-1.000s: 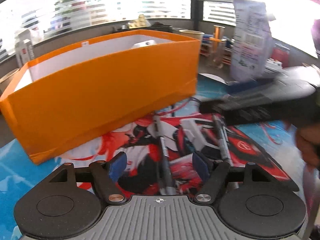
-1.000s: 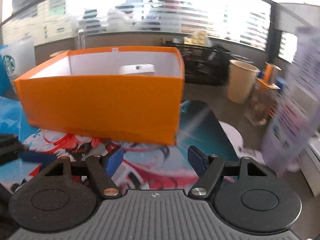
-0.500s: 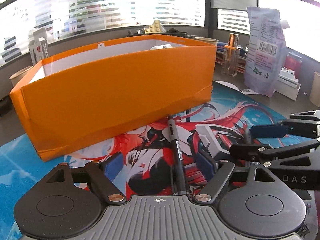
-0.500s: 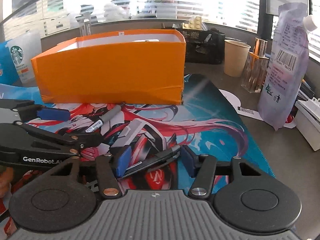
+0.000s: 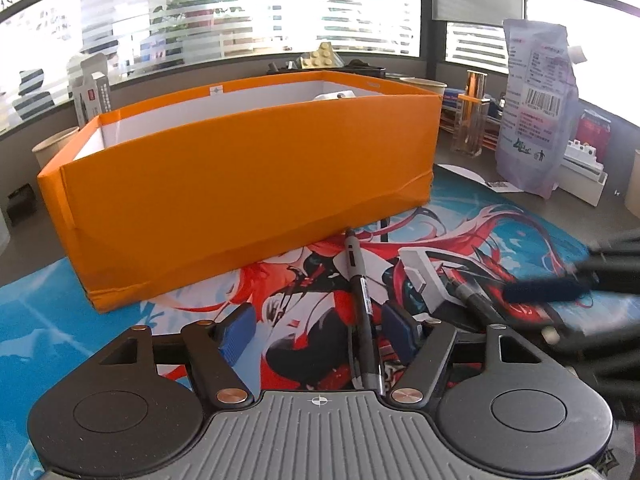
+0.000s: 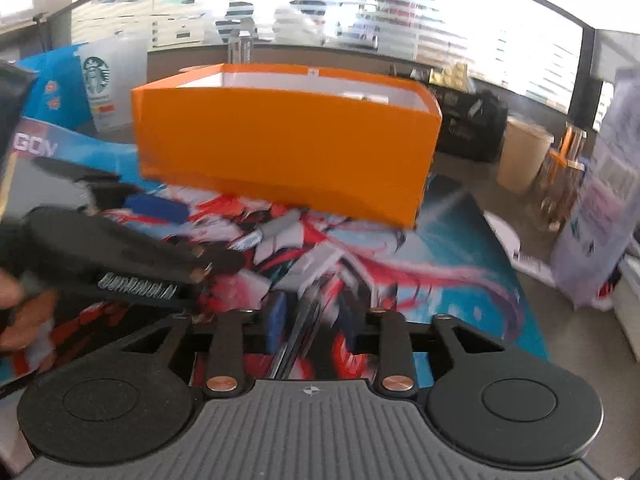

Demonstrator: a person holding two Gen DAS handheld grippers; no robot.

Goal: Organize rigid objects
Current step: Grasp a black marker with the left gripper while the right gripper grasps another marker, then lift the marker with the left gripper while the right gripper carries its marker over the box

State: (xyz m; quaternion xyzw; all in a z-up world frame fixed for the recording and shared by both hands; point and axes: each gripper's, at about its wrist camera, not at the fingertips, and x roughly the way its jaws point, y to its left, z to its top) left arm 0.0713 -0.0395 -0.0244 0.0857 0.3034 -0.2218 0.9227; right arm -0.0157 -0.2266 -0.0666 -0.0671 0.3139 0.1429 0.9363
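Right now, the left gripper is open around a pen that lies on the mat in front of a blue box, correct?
Not quite: the box is orange, not blue, as the left wrist view shows. The rest holds: the left gripper is open, with the pen lying on the mat between its fingers, in front of the box.

Taking the box (image 5: 248,184) as my landmark: it sits on the mat (image 5: 72,312), and I can see an object (image 5: 336,96) inside it near its far right corner. Just in front of the box's right half lies a pen (image 5: 360,296), one end almost at the box wall. To the right of that pen, further from the box, lie a flat block (image 5: 424,276) and a second pen (image 5: 476,300). Right of the box, off the mat, stand a bottle (image 5: 472,116) and a pouch (image 5: 536,112). Behind the box's left end stands a carton (image 5: 92,92).
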